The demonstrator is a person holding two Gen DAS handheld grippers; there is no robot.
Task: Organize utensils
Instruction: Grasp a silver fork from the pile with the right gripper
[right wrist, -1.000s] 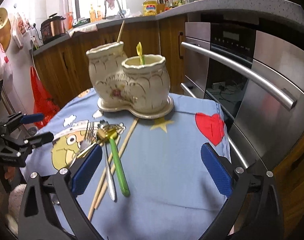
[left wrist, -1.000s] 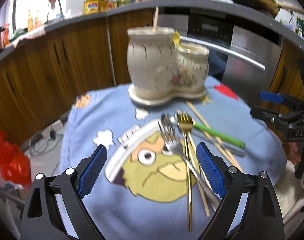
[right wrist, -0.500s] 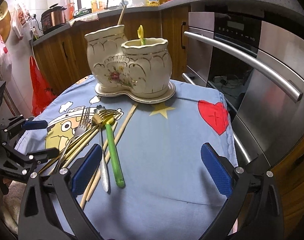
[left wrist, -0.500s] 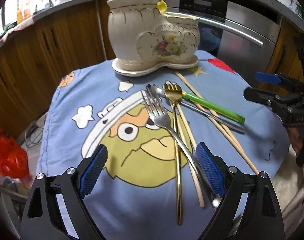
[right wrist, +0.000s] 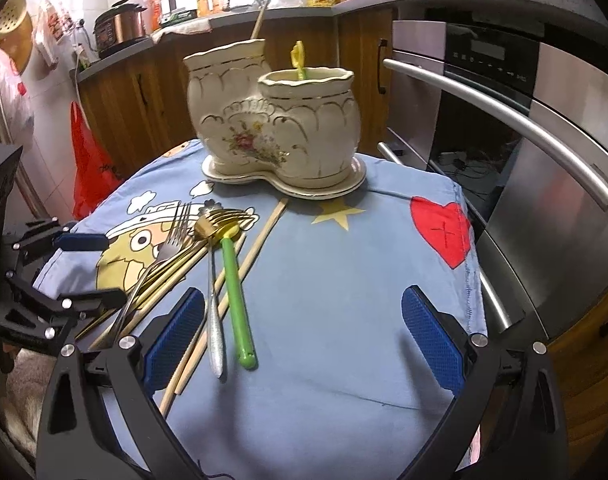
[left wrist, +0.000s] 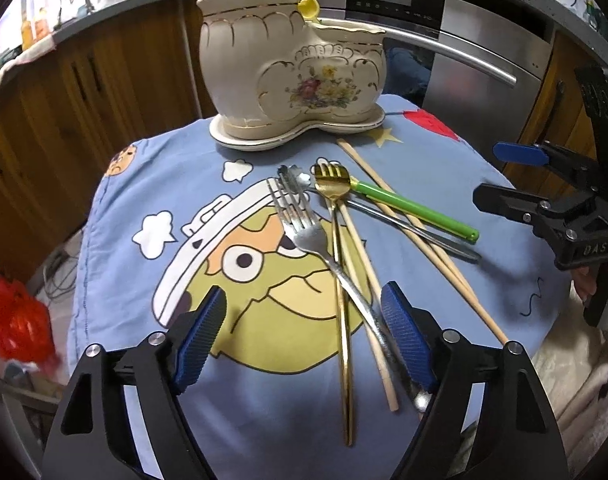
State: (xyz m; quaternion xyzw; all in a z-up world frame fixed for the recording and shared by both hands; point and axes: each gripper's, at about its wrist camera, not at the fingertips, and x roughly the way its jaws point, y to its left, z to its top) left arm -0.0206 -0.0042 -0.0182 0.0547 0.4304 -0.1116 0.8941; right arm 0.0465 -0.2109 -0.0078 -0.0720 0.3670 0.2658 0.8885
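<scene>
Left wrist view: the left gripper (left wrist: 304, 332) is spread wide and holds nothing. The loose utensils lie on the blue cloth (left wrist: 176, 184), directly ahead of it. The silver fork (left wrist: 304, 232) and the gold fork (left wrist: 339, 260) lie with their long axes roughly along the gripper's forward line, tines far, handles near. Both handles pass between the 2 blue pads (left wrist: 200, 336), close against the right-hand pad. Wooden chopsticks (left wrist: 367, 276) lie alongside them. The green-handled utensil (left wrist: 415, 212) and a slim silver utensil (left wrist: 419, 236) run diagonally ahead and to the right. The ceramic holder (left wrist: 296, 76) stands beyond the pile, straight ahead. The right gripper (left wrist: 543, 184) shows at the right edge, off to the side of the pile.

Right wrist view: the right gripper (right wrist: 304, 332) is also wide open and empty. The green-handled utensil (right wrist: 236, 292) ends just inside its left pad; the forks lie further left, under the left gripper (right wrist: 84, 272). The ceramic holder (right wrist: 280, 120) stands ahead.

Judgement: the left gripper is nearer the forks, and their handles are aligned for a straight close.
</scene>
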